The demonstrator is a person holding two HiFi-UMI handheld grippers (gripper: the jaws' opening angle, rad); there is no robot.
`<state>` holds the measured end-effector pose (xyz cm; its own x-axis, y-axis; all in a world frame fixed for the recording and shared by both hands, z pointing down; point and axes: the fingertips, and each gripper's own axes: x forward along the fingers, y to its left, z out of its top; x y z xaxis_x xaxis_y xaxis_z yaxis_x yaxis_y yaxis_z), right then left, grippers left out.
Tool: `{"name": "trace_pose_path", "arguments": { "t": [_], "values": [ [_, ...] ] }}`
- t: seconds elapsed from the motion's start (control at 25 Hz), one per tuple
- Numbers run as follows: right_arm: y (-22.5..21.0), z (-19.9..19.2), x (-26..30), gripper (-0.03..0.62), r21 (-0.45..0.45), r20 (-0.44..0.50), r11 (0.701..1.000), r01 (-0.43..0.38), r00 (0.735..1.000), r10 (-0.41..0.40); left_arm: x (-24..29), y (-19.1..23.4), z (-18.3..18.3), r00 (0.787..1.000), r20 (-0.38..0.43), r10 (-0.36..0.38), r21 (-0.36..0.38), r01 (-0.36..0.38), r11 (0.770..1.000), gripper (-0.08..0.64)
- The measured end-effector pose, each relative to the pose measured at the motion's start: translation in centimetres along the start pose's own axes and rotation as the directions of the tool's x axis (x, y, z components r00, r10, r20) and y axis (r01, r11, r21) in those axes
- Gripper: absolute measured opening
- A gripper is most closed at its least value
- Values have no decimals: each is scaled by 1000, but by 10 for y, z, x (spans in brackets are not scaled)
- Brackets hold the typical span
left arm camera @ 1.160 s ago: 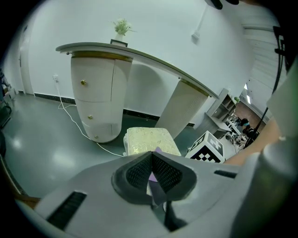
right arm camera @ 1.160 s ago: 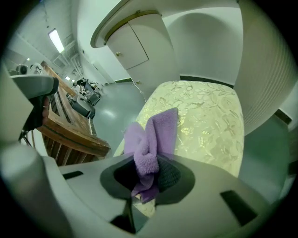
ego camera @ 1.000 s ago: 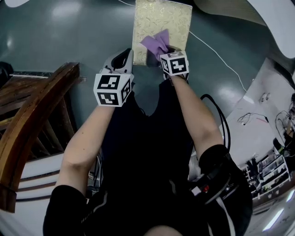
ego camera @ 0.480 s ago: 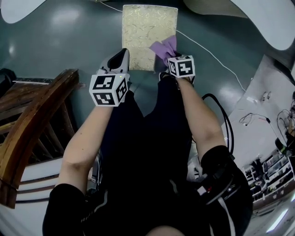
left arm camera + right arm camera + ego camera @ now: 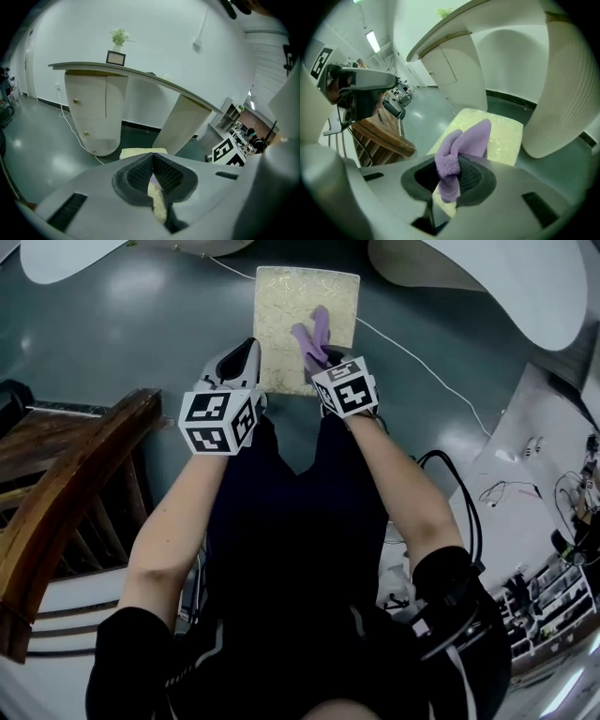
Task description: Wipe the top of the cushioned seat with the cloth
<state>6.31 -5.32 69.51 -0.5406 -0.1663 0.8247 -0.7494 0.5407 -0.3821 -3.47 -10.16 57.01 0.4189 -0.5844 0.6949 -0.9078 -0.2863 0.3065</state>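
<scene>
The cushioned seat [image 5: 292,310] is a cream square pad with a gold pattern, lying on the grey-green floor in front of me. A purple cloth [image 5: 312,337] rests on its near middle part, with my right gripper [image 5: 320,358] shut on it. In the right gripper view the cloth [image 5: 464,143] bunches up between the jaws, over the seat [image 5: 504,133]. My left gripper [image 5: 250,346] hovers at the seat's near left edge. Its jaws are shut with nothing held [image 5: 152,165], and the seat [image 5: 137,153] shows just past them.
A dark wooden chair frame [image 5: 70,479] stands close at my left. White curved counters [image 5: 487,282] rise behind the seat, and their pedestals [image 5: 89,112] show in the left gripper view. A white cable [image 5: 427,357] runs across the floor on the right, near a cluttered white table [image 5: 539,484].
The right gripper swept the cloth out to the seat's right edge, then back left toward the middle. The left gripper stayed beside the seat's left edge.
</scene>
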Motion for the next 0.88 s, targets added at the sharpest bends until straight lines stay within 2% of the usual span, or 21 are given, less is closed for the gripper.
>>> {"name": "trace_pose_path", "arguments": {
  "t": [0.16, 0.4, 0.56, 0.68, 0.88],
  "values": [
    [41, 37, 41, 78, 0, 38, 999, -41, 998, 41, -8, 39, 9, 1000, 12, 18, 9, -18, 1000, 3],
    [81, 49, 111, 81, -31, -22, 998, -56, 998, 56, -32, 83, -9, 999, -12, 34, 24, -34, 999, 3],
    [71, 35, 132, 81, -80, -103, 997, 3, 995, -11, -37, 94, -26, 999, -36, 37, -15, -38, 999, 3],
    [58, 31, 132, 81, -139, -101, 989, 43, 993, -57, -35, 95, -38, 998, -56, 30, -26, -32, 999, 3],
    [45, 23, 124, 83, -64, -90, 998, 26, 995, -32, -24, 85, -43, 996, -79, 29, -27, -31, 999, 3]
  ]
}}
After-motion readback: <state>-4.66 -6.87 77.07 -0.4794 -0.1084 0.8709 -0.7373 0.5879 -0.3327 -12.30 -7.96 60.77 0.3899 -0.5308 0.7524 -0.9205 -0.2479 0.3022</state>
